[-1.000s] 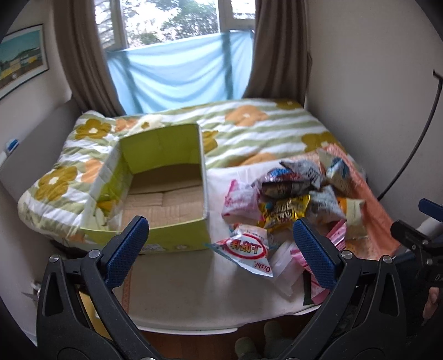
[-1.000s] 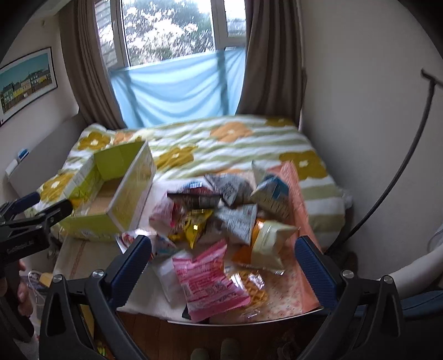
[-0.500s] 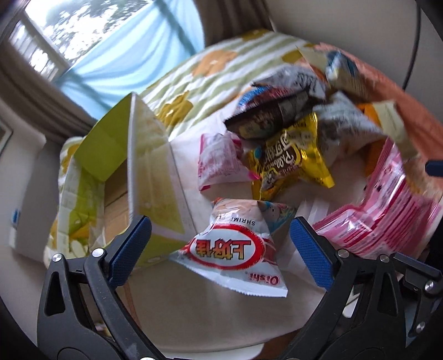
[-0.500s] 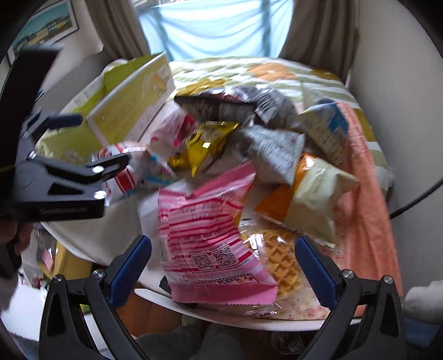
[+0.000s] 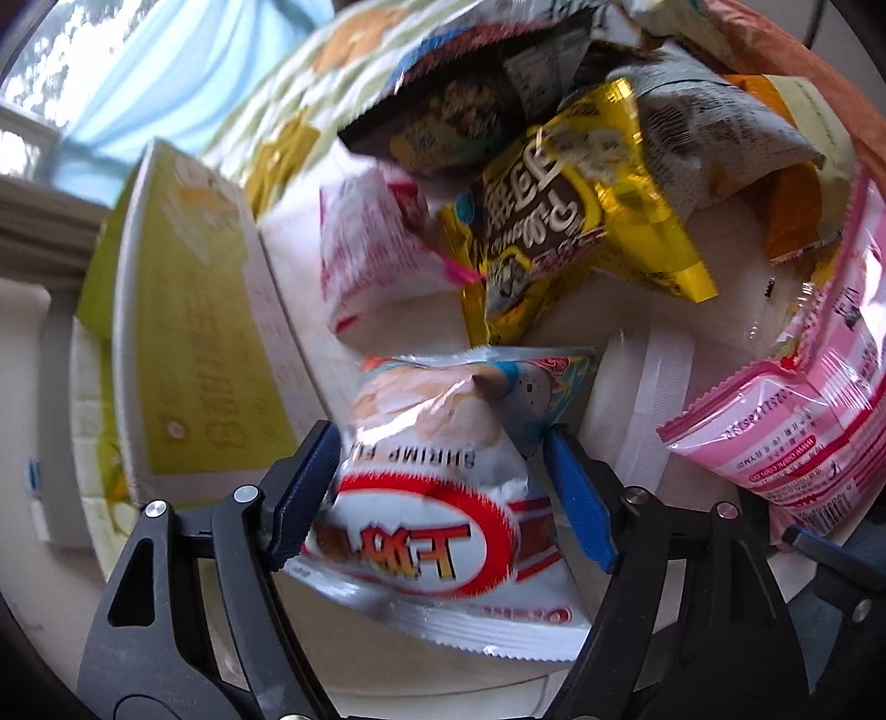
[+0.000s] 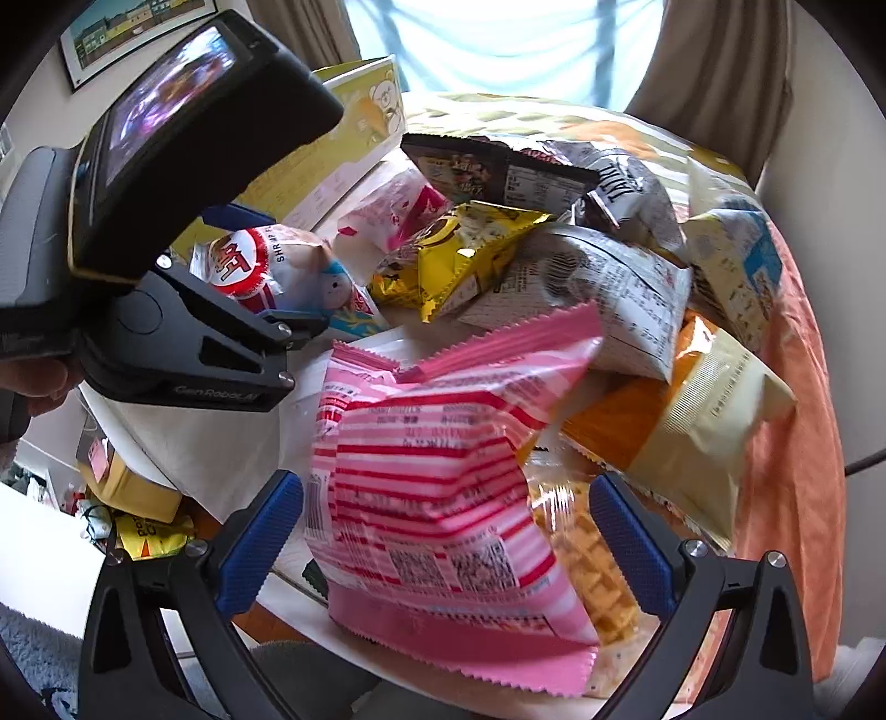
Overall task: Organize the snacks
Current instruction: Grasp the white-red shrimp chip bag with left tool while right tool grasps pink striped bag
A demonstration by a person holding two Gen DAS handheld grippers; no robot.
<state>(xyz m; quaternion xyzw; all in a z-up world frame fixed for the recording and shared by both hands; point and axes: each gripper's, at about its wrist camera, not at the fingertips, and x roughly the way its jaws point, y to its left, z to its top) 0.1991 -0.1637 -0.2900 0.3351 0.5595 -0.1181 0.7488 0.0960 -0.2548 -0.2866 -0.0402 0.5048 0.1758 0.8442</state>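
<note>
- The left gripper (image 5: 437, 487), black with blue ribbed pads, points steeply down over a white, red-ringed shrimp-snack bag (image 5: 437, 498). Its jaws are closing with the bag between them; the left pad lies against the bag's crinkled edge, while the right pad looks just off its side, so a firm grip cannot be confirmed.
- That bag lies on a white tabletop (image 5: 421, 653) near its front edge, just beside the yellow-green cardboard box (image 5: 188, 354) that stands to its left.
- The right gripper (image 6: 443, 543) holds its jaws wide apart on either side of a pink-and-white striped foil packet (image 6: 437, 487); neither blue pad touches the packet, which rests partly over a clear bag of waffles (image 6: 587, 554).
- From the right wrist view, the left gripper's black body and a hand (image 6: 33, 382) on it fill the upper left.
- Behind the shrimp bag sit a small pink-and-white pouch (image 5: 376, 249) and a gold foil bag with a dark brown label (image 5: 559, 221), touching each other.
- Further back lie a black packet (image 5: 459, 116), a grey-and-white printed bag (image 6: 598, 293), and an orange-and-cream bag (image 6: 692, 415) on the right.
- Beyond the pile stretches a flower-patterned striped bedspread (image 5: 354, 39), then a pale blue cloth (image 6: 498, 33) at the window between brown curtains (image 6: 714, 66).
</note>
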